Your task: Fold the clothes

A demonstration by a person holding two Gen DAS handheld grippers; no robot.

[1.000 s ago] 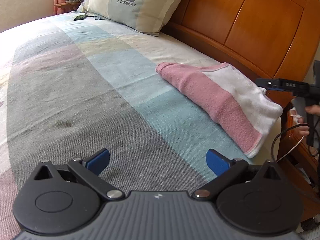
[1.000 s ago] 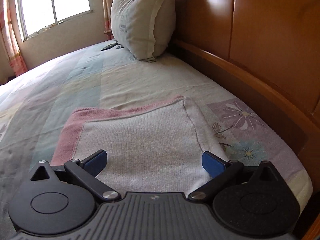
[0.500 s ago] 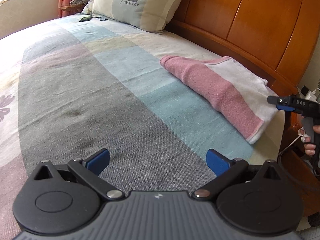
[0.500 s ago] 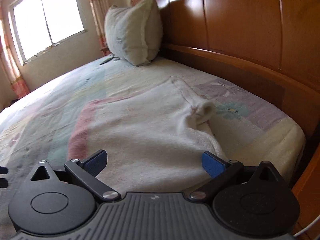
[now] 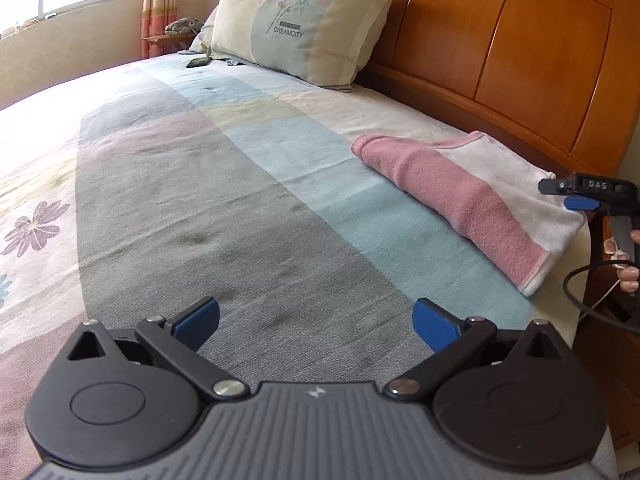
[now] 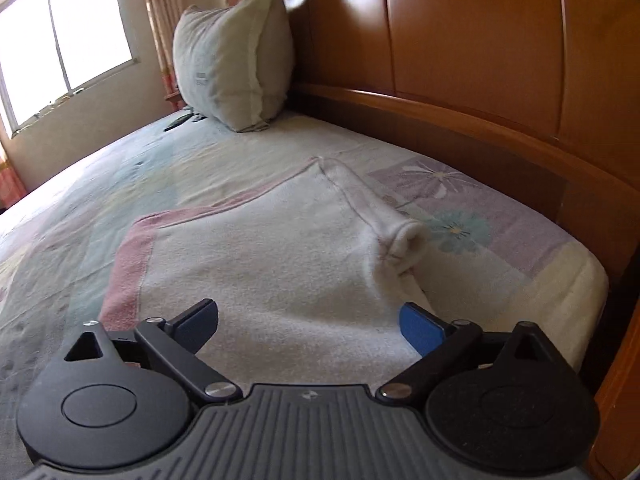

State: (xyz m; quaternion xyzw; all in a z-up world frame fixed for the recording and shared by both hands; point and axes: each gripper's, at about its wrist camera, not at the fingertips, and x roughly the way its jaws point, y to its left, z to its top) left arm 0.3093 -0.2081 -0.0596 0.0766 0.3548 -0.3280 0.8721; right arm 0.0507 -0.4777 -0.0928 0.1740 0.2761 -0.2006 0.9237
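A folded pink and white towel (image 5: 472, 196) lies on the bed near the headboard, at the right side of the left wrist view. My left gripper (image 5: 316, 320) hovers open over the grey stripe of the sheet, well short of the towel, nothing between its fingers. In the right wrist view the same towel (image 6: 272, 264) fills the middle, white side up, with a small rolled corner (image 6: 408, 240) sticking up on its right. My right gripper (image 6: 308, 324) is open just above the towel's near edge. The right gripper (image 5: 580, 196) also shows from the side at the towel's end.
A striped, flowered bedsheet (image 5: 180, 200) covers the bed. A pillow (image 5: 296, 24) leans on the wooden headboard (image 5: 520, 48) at the far end. A dark phone (image 5: 197, 63) lies beside the pillow. A hand (image 5: 624, 256) and black cable (image 5: 576, 292) are beyond the bed's right edge.
The right gripper drew back off the towel toward the bed edge, leaving one corner rolled up. The left gripper pulled away slightly and lifted its view; both stayed open.
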